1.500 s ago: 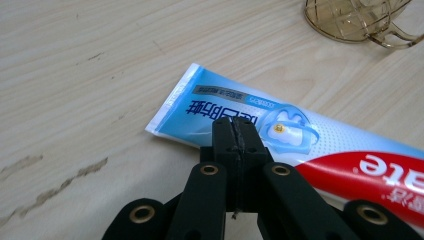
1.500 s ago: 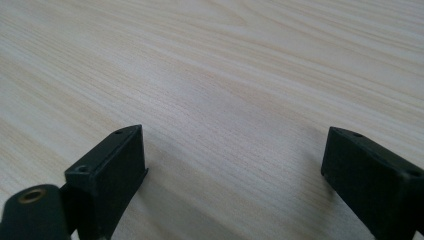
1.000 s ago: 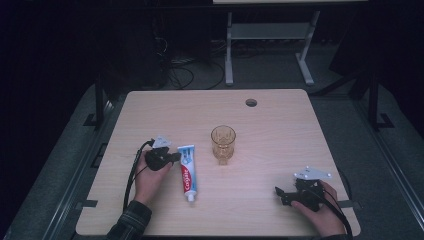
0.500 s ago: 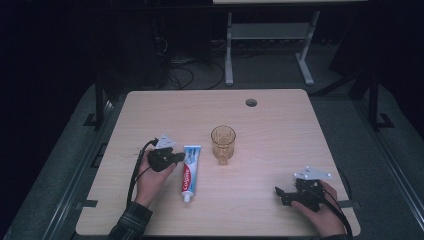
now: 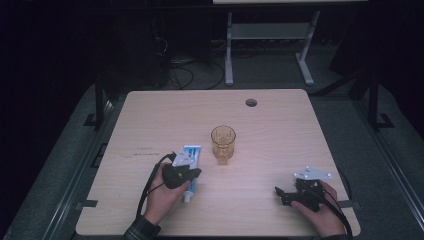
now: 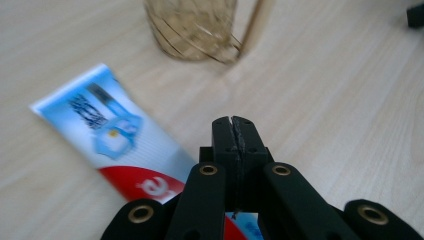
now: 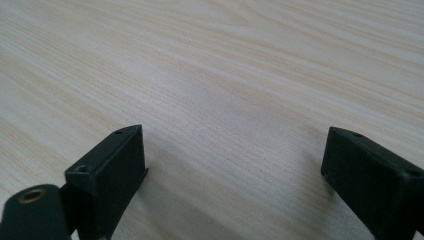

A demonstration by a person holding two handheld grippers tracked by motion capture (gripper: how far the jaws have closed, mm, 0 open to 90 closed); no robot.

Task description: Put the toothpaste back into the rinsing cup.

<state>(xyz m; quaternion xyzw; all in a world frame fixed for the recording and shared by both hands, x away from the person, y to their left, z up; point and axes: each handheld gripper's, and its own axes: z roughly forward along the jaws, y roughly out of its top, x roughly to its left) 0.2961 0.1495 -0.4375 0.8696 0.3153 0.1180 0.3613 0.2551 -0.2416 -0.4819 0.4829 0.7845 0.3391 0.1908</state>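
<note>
The toothpaste tube lies flat on the table, left of centre and toward the near edge. It is white and blue at its flat crimped end, with a red band of lettering further down; that crimped end points away from the person and the cap end toward them. Its middle is hidden under the left gripper. In the left gripper view the tube runs slantwise from upper left down beneath the black jaws, slightly blurred.

The glass is amber, ribbed and see-through. It stands upright near the table's centre, just right of the tube's far end, apart from it
</note>
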